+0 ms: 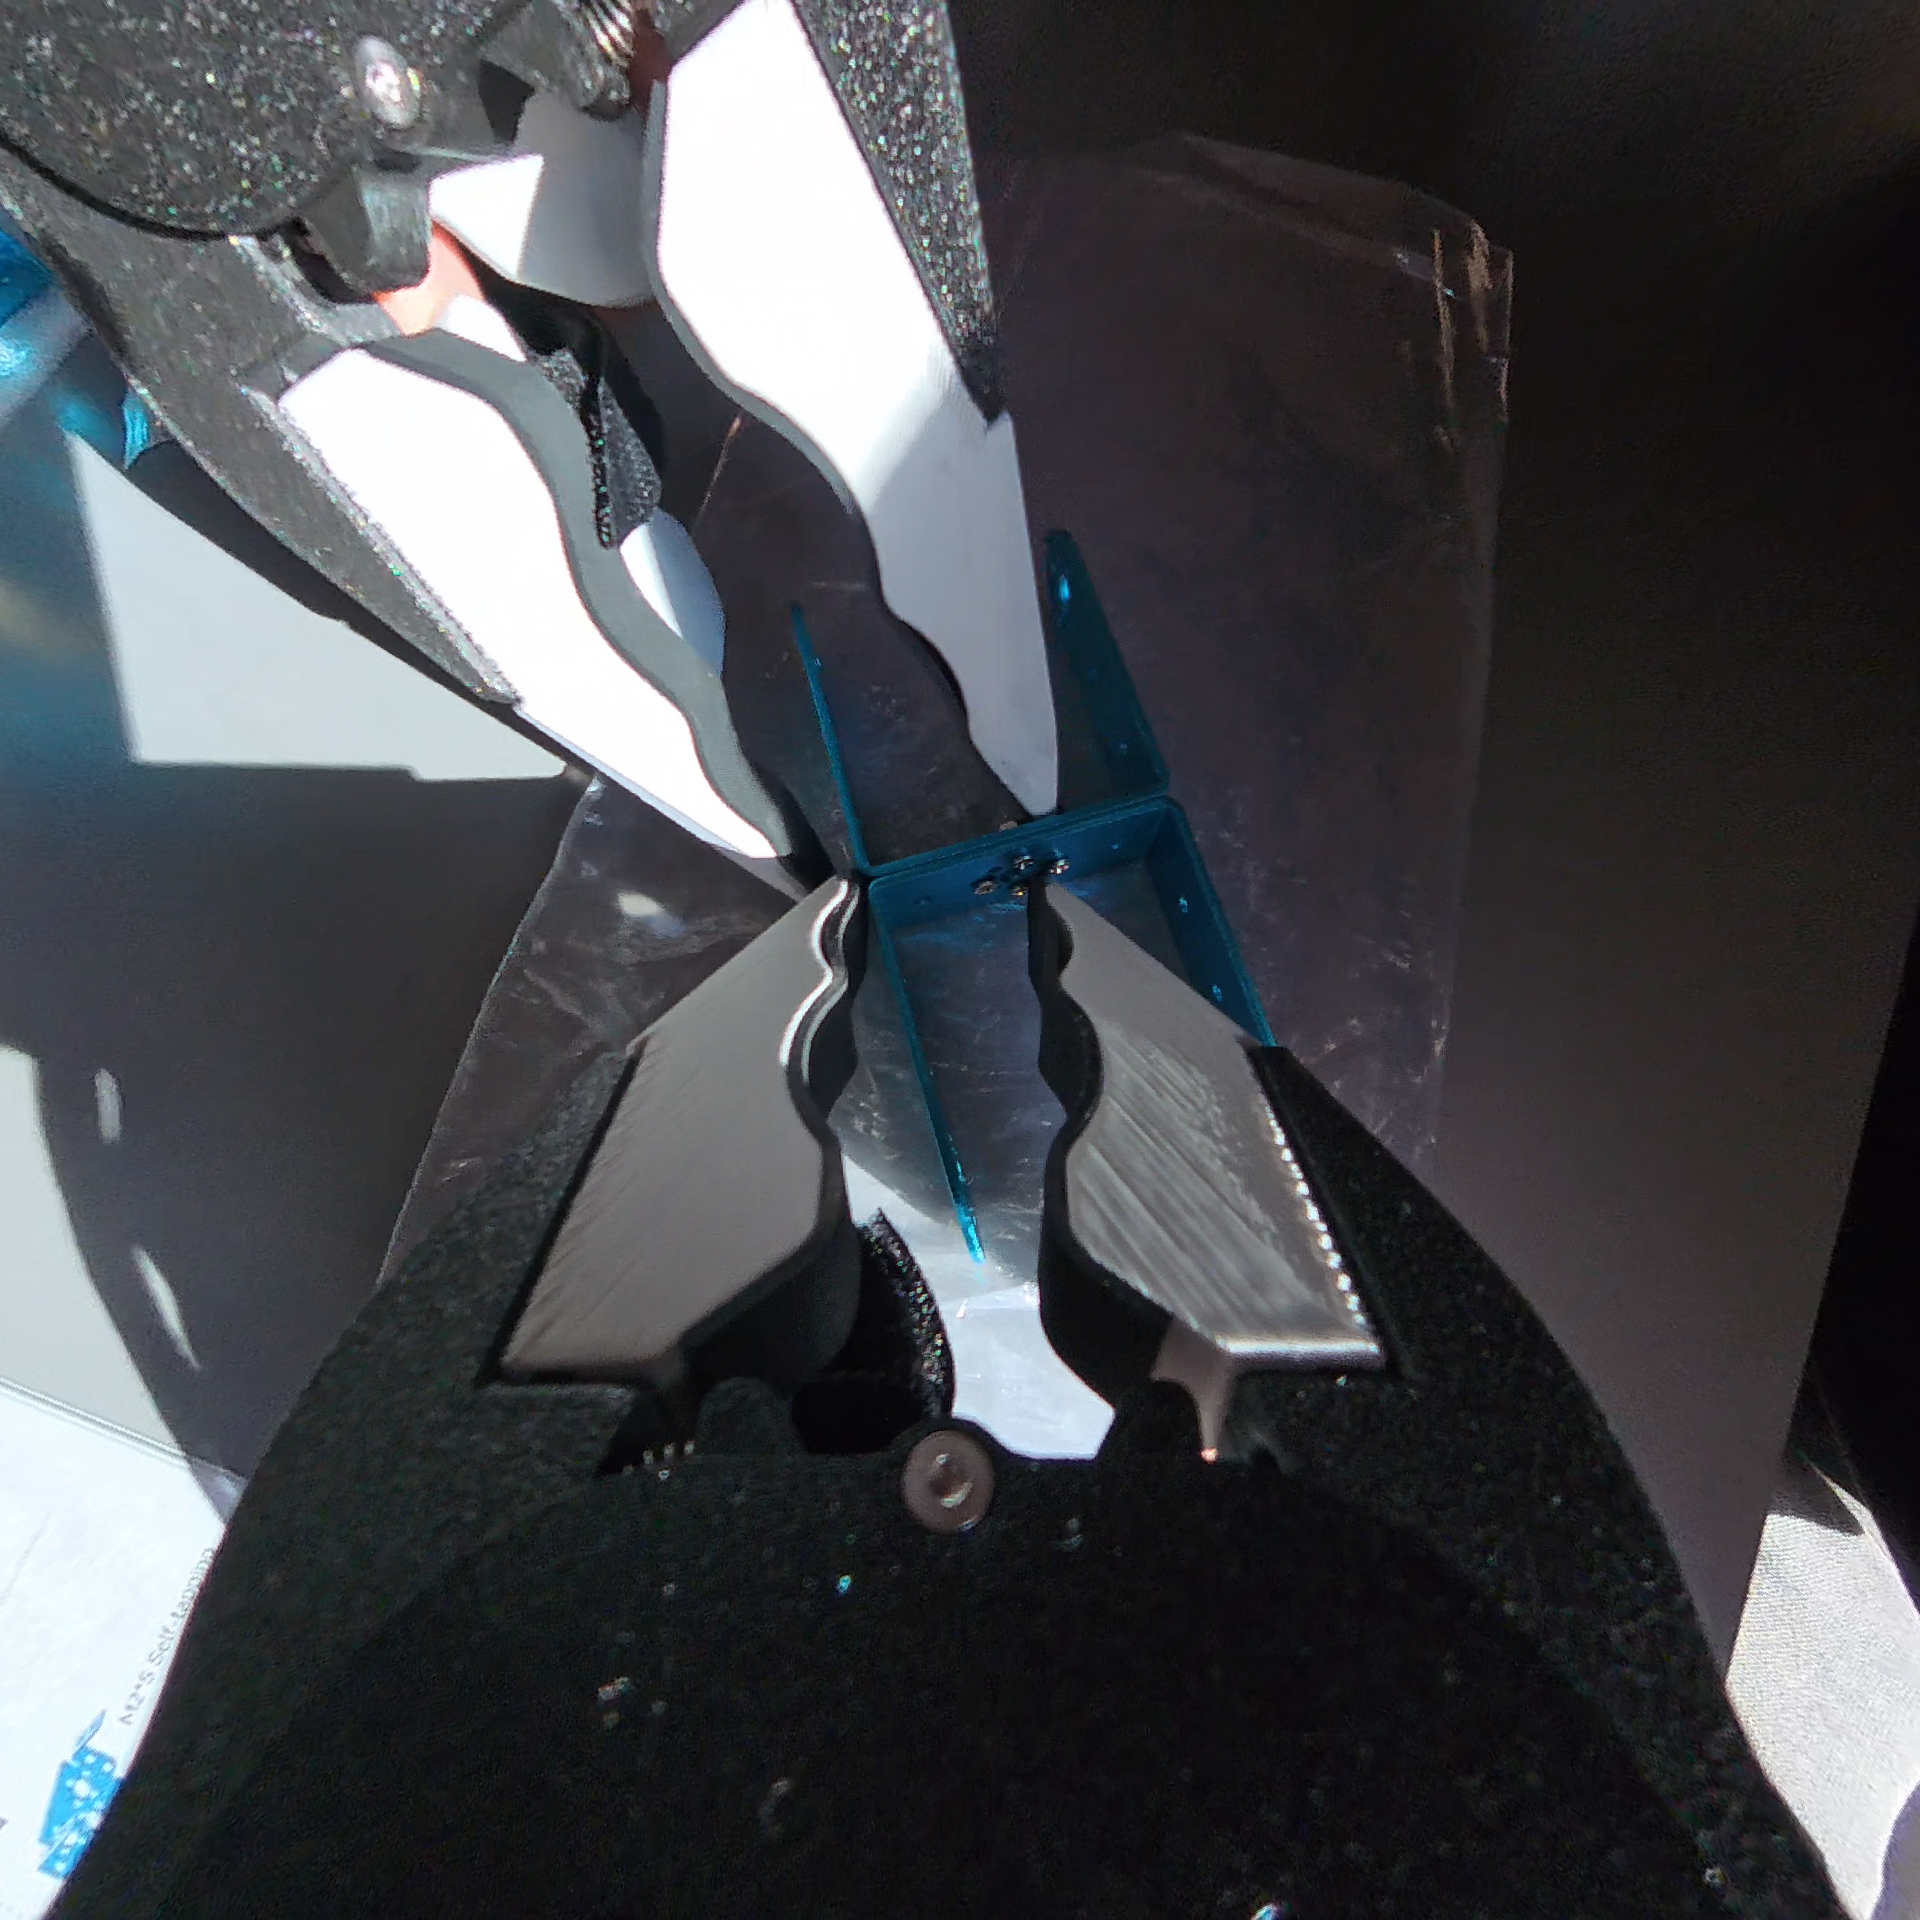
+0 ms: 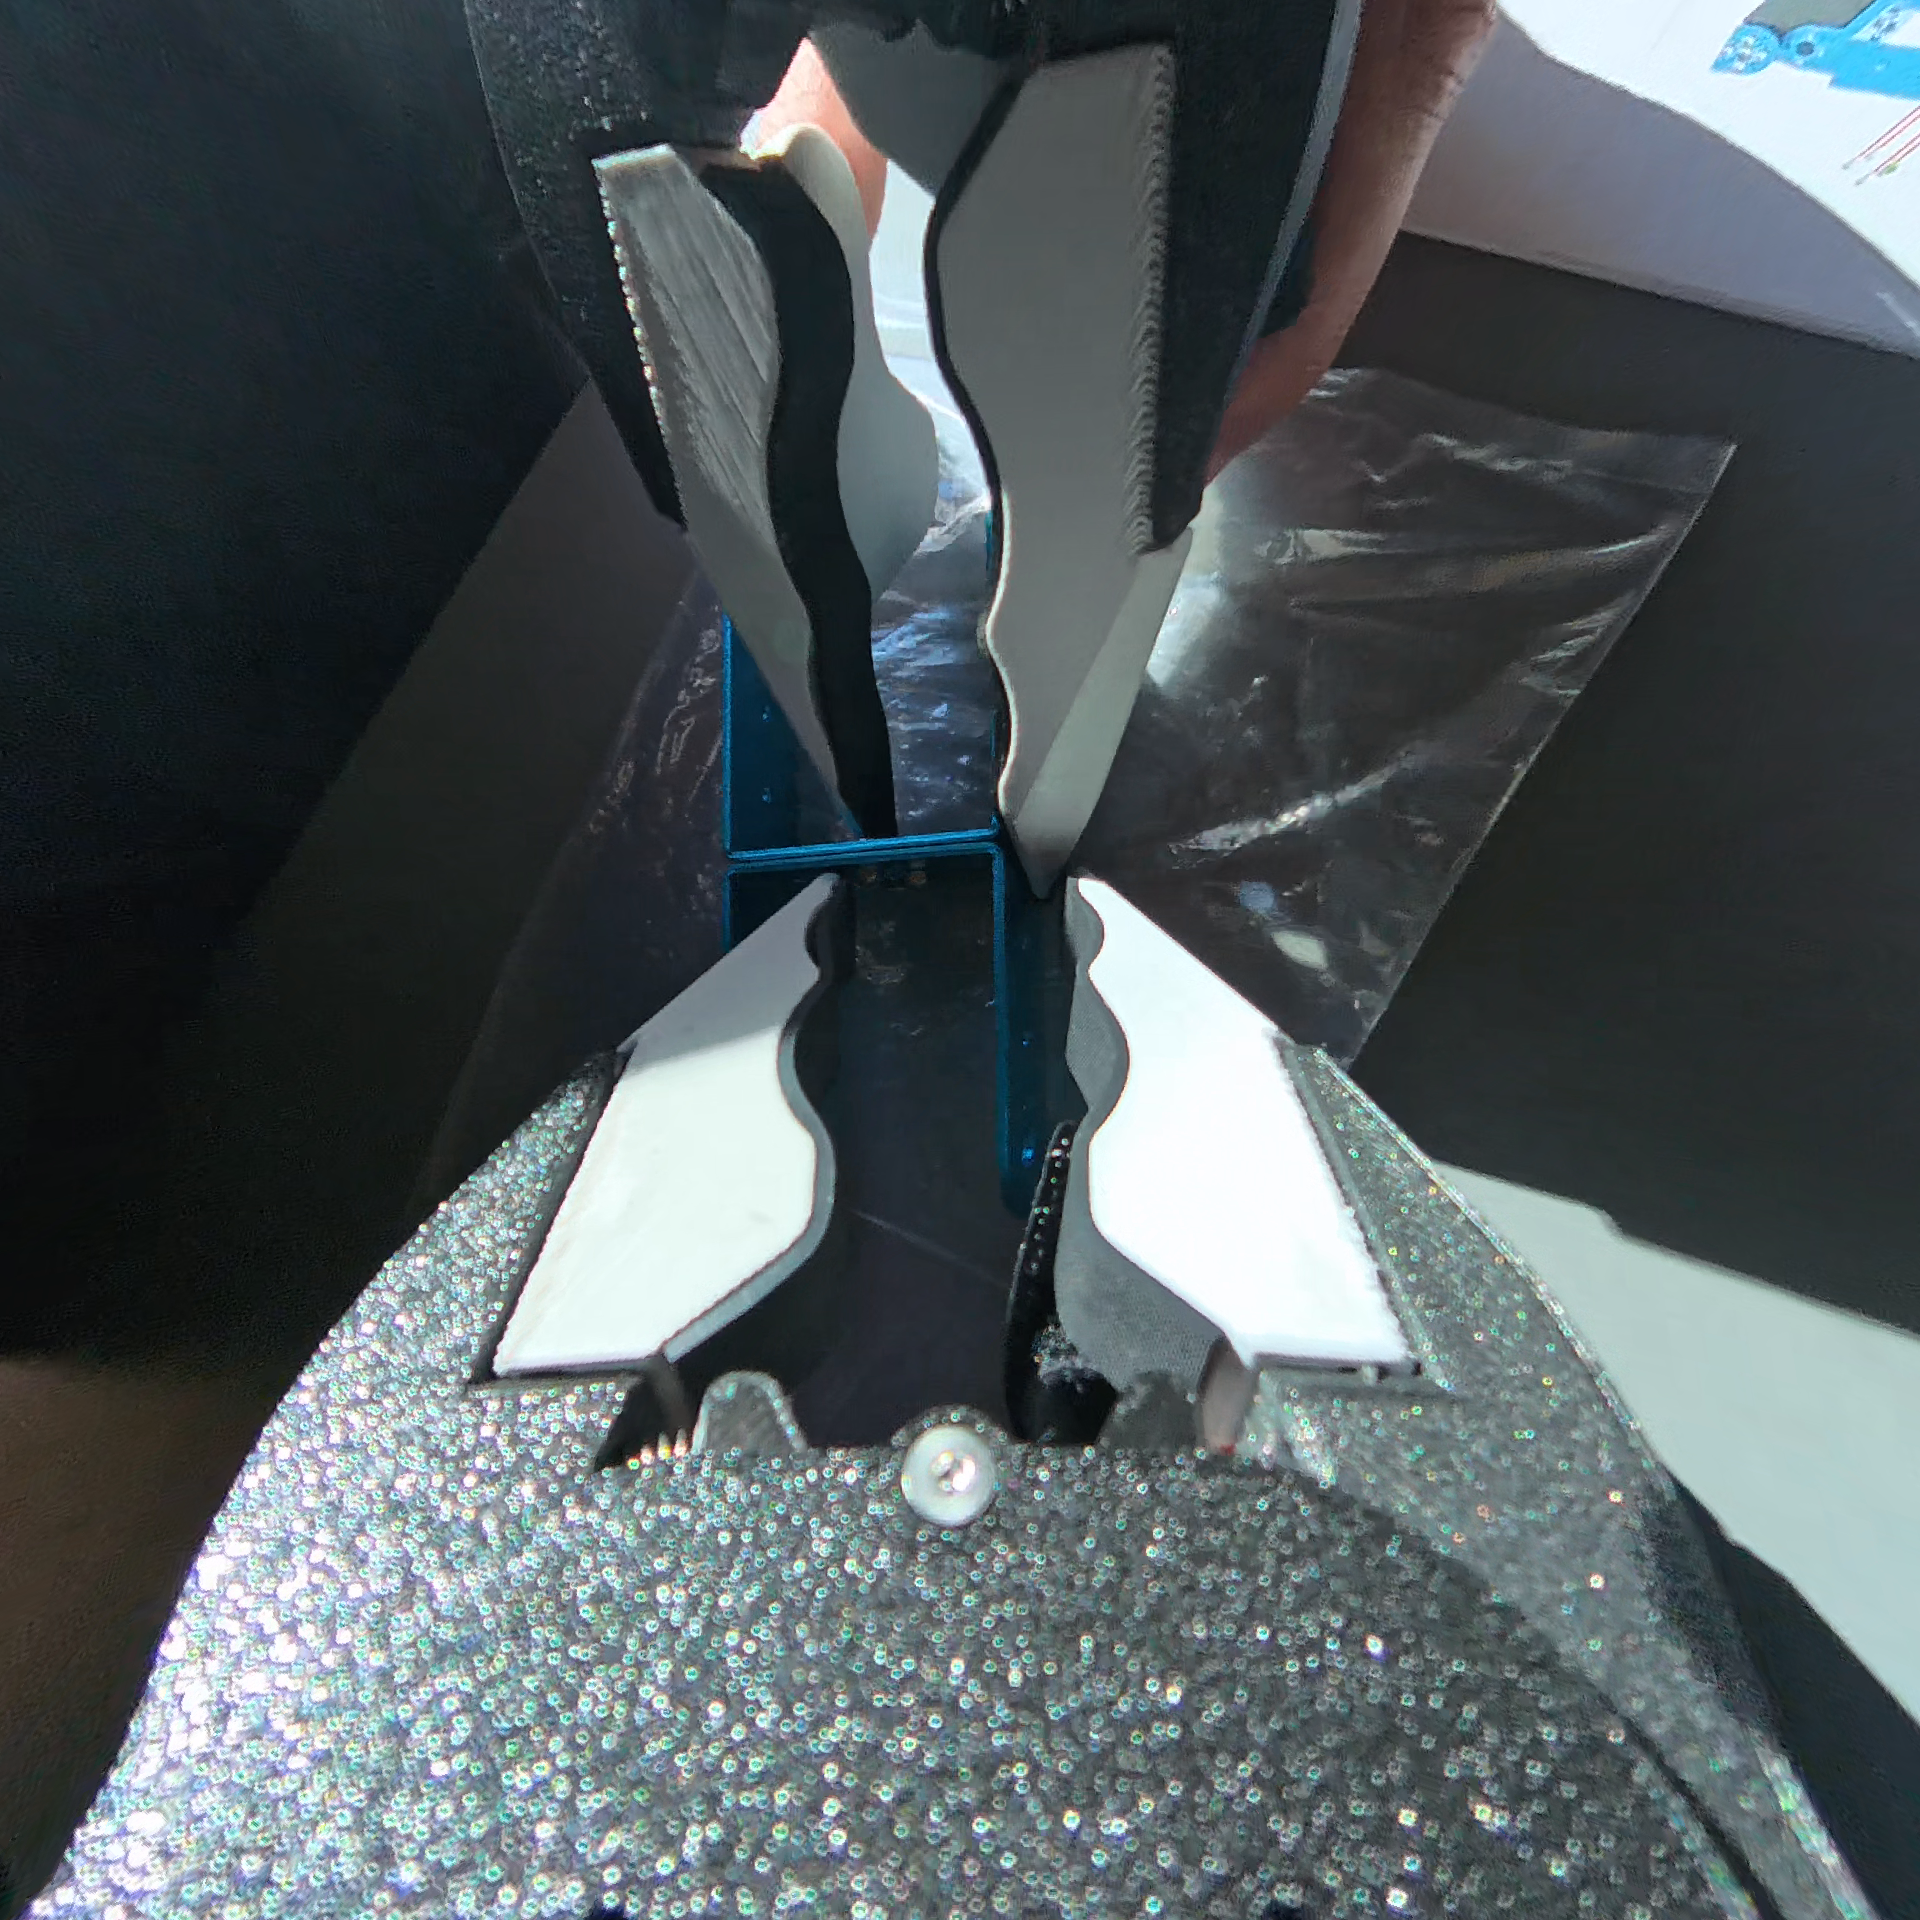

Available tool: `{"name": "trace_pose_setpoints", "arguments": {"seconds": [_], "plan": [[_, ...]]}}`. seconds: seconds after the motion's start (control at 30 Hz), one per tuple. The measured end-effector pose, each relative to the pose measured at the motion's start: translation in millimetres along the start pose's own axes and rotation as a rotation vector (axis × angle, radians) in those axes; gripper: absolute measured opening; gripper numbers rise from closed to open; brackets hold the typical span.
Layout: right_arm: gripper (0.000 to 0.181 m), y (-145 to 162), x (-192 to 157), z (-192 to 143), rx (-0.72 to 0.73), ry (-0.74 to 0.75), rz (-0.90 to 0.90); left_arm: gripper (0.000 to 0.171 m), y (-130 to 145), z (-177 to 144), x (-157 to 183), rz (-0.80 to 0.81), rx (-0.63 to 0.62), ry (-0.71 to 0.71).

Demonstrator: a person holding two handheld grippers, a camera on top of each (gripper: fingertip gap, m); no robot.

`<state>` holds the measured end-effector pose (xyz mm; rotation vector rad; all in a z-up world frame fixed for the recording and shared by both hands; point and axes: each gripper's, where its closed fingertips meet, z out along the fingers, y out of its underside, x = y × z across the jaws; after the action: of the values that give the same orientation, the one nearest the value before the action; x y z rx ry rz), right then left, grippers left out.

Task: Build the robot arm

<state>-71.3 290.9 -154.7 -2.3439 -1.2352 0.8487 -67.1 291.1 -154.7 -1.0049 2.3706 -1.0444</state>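
A: Left wrist view. The left gripper (image 1: pixel 940 904) reached into one blue metal U-bracket (image 1: pixel 1122 914), fingers part open; one fingertip (image 1: pixel 831 935) sat outside the bracket's left wall, the other inside near the small screws (image 1: pixel 1018 873). Firm grip or not, could not tell.

B: Right wrist view. The right gripper (image 2: pixel 951 904) met it head-on over the joined brackets, jaws part open, fingertips at the blue walls. Grip also unclear.

A: This view alone showed a second blue bracket (image 1: pixel 1101 675) joined back to back, far fingers straddling it. A clear plastic bag (image 1: pixel 1299 520) lay beneath on the dark tabletop (image 1: pixel 1662 727).

B: Mine alone showed a person's hand (image 2: pixel 1340 260) behind the far gripper, and a white sheet (image 2: pixel 1766 125) at the tabletop's far right corner.
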Motion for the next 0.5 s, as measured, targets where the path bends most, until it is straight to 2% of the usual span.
{"name": "trace_pose_setpoints", "arguments": {"seconds": [0.3, 0.4, 0.5], "plan": [[0.040, 1.1, -1.4, 0.0, 0.001, -0.011, -0.005, 0.029, 0.7, 0.3, -1.4, 0.009, 0.001, 0.004], [0.056, 0.8, -9.4, 0.0, 0.003, -0.050, -0.005, 0.028, 0.7, 0.1, -1.8, 0.005, 0.003, 0.011], [0.044, 2.1, -2.9, 1.8, -0.025, 0.035, -0.050, 0.028, 0.8, 0.0, -2.1, 0.004, 0.004, 0.015]]}}
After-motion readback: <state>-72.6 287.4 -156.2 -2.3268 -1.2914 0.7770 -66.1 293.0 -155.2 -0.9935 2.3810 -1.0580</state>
